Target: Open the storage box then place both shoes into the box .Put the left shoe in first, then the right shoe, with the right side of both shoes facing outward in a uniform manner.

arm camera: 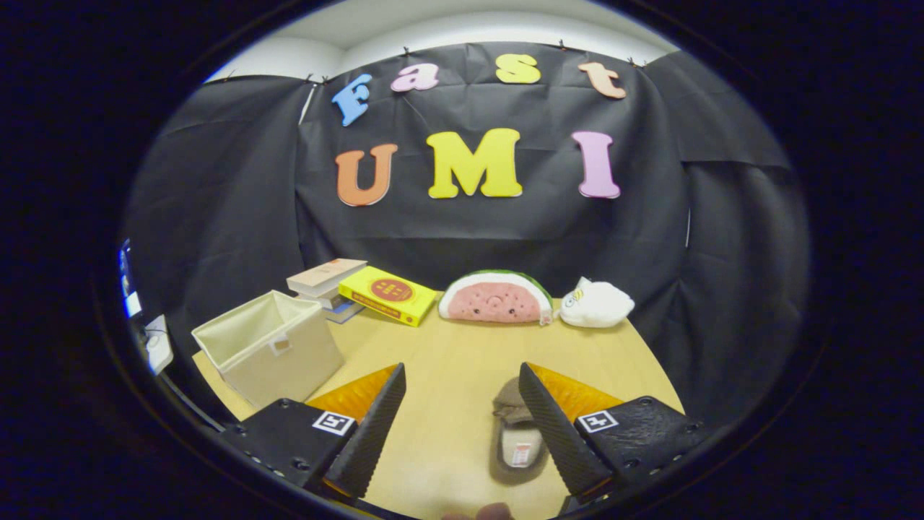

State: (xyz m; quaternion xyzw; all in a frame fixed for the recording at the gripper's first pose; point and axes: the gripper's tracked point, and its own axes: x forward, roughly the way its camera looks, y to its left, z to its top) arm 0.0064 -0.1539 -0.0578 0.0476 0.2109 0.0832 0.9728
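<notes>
Down by the fingers, the gripper (462,412) hung spread wide over the table (447,361), holding nothing. One soft grey-brown shoe (514,440) lay flat just inside the right finger, likely so it could be grabbed easily. Further left sat the storage box (271,347), cream cloth, its top already open and ready. Behind it were stacked books (361,289), a watermelon toy (494,297) and a white plush (595,303).
</notes>
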